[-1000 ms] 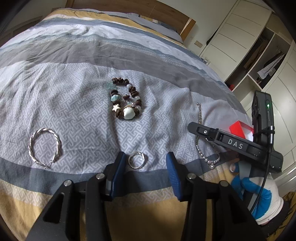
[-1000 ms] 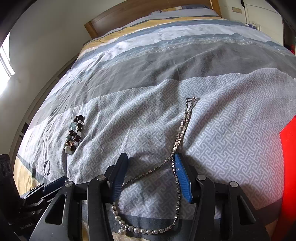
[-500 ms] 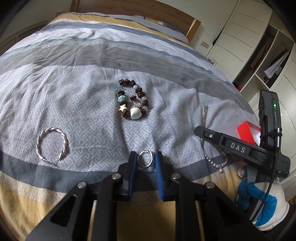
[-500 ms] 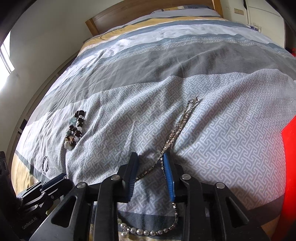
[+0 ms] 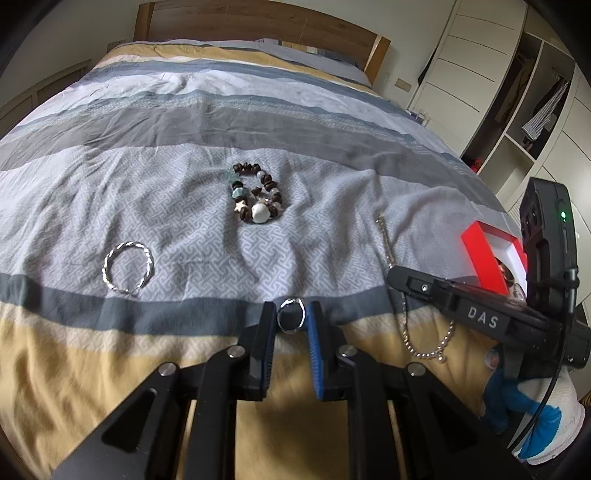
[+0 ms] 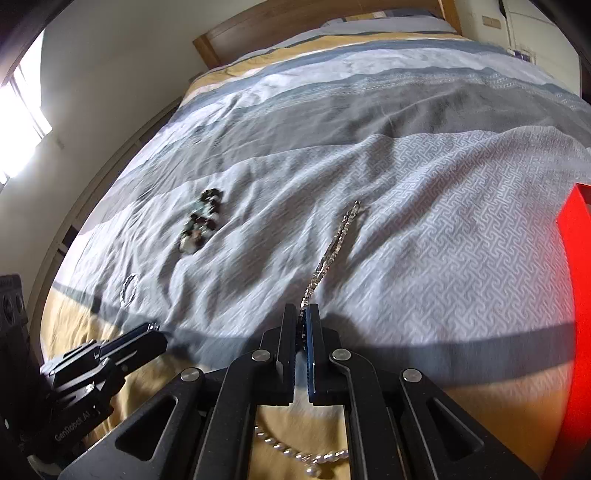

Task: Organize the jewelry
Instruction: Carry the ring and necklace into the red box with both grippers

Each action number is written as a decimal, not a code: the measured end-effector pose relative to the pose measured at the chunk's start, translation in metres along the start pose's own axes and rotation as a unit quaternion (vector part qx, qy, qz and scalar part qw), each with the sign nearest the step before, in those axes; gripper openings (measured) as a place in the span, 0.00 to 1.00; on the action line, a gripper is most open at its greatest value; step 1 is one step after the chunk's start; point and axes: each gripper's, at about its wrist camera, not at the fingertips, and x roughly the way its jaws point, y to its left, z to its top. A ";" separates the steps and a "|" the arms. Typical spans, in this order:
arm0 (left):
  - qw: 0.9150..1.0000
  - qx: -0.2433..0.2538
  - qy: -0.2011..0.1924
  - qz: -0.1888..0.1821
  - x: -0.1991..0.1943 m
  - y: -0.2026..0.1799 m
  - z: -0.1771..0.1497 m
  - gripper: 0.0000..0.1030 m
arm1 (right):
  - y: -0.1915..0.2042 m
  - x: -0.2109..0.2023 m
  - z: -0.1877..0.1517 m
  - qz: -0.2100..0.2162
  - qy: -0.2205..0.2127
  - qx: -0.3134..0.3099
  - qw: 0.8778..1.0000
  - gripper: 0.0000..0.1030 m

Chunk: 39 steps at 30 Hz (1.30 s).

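Observation:
My left gripper (image 5: pixel 291 320) is shut on a small silver ring (image 5: pixel 291 318) and holds it above the bed's front edge. My right gripper (image 6: pixel 302 318) is shut on a silver chain necklace (image 6: pixel 332 251); its far end trails on the bedspread and its pearl end (image 6: pixel 303 456) hangs below the fingers. The necklace also shows in the left wrist view (image 5: pixel 424 347), under the right gripper (image 5: pixel 402 277). A brown and white beaded bracelet (image 5: pixel 256 197) and a twisted silver bangle (image 5: pixel 127 266) lie on the bedspread. A red jewelry box (image 5: pixel 491 254) stands open at the right.
The bed (image 5: pixel 184 155) has a grey, blue and yellow striped cover and a wooden headboard (image 5: pixel 258 22). White wardrobes (image 5: pixel 480 66) stand to the right. The left gripper's body (image 6: pixel 92 373) shows low at the left in the right wrist view.
Both grippers have closed from open, the left on the ring and the right on the necklace chain. Both have lifted and drawn back toward the bed's front edge.

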 end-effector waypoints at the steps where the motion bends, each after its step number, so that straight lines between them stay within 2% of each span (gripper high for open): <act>1: 1.000 0.001 -0.002 0.000 -0.005 -0.001 -0.001 0.15 | 0.002 -0.005 -0.003 0.002 0.000 -0.001 1.000 0.04; 12: 0.999 0.015 -0.031 -0.003 -0.076 -0.024 -0.015 0.15 | 0.013 -0.086 -0.039 0.023 -0.025 -0.005 0.999 0.04; 18: 0.998 0.037 -0.050 -0.008 -0.111 -0.051 -0.018 0.15 | 0.020 -0.134 -0.053 0.030 -0.053 -0.006 0.998 0.04; 24: 0.995 0.068 -0.067 -0.021 -0.134 -0.092 -0.013 0.15 | 0.009 -0.183 -0.049 0.025 -0.096 -0.003 0.995 0.04; 32: 0.989 0.112 -0.062 -0.068 -0.123 -0.170 0.002 0.15 | -0.037 -0.245 -0.029 -0.005 -0.149 0.002 0.989 0.04; 39: 0.982 0.146 -0.029 -0.119 -0.074 -0.246 0.008 0.15 | -0.115 -0.265 -0.023 -0.056 -0.158 0.030 0.985 0.04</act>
